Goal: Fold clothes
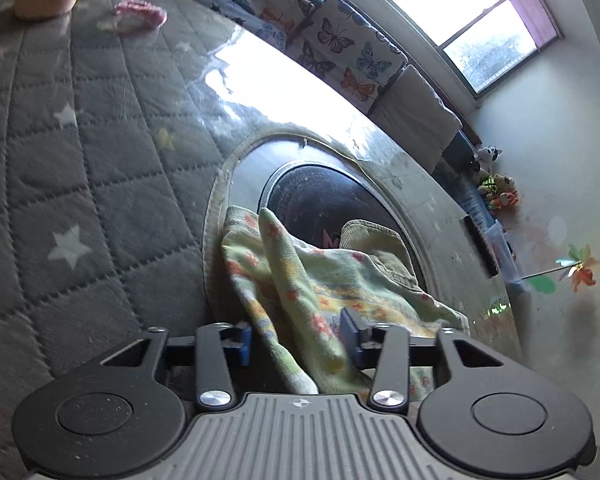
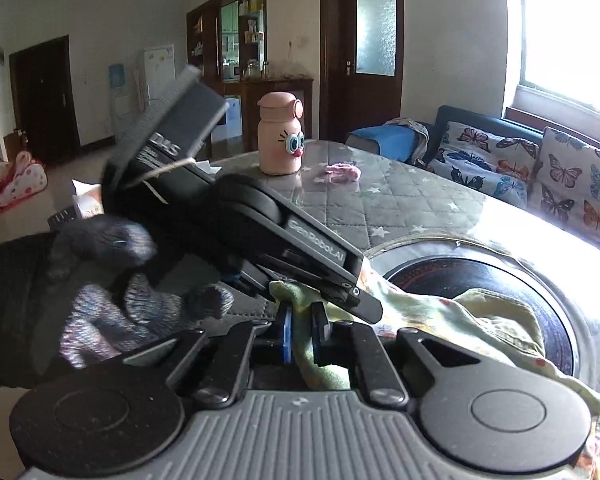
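Pale green floral garment (image 1: 300, 280), grey star-quilted table cover (image 1: 80, 140), pink bottle (image 2: 279, 136)

Home living room: sofa (image 2: 480, 136), butterfly cushions (image 2: 576, 184), fridge (image 2: 158, 68), toys (image 1: 496, 192).

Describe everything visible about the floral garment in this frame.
The floral garment is pale yellow-green soft cloth printed with small orange flowers. It lies crumpled and unfolded, draped partly over a dark round inset in the quilted grey table cover. A fold passes between the open left tongs; the right tongs are pinched shut on another bunched edge.
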